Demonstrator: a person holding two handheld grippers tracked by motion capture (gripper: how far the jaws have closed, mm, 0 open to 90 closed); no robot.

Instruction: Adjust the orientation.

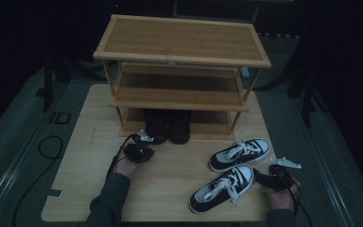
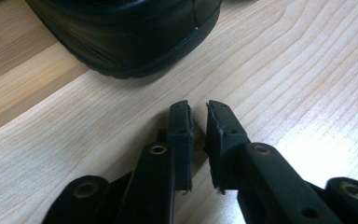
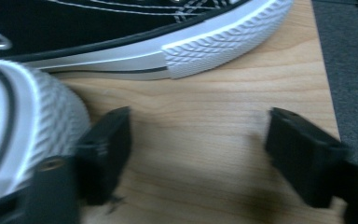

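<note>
Setting: staged recording space, dim | Evidence: lone pale wood counter (image 1: 85, 189) on grey floor mats (image 1: 19, 142) | black stand legs (image 1: 307, 94) around it in the dark | loose cable (image 1: 47, 146) on floor | bamboo shoe rack (image 1: 182, 47) as household prop

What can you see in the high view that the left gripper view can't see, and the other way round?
The high view takes in the whole shoe rack, the two black-and-white sneakers and the right tool beside them. The left gripper view gets close: the left tool has its jaws slightly apart with nothing between them, and you can see the wood grain. Both show the table and the black shoes in front of the left tool.
</note>
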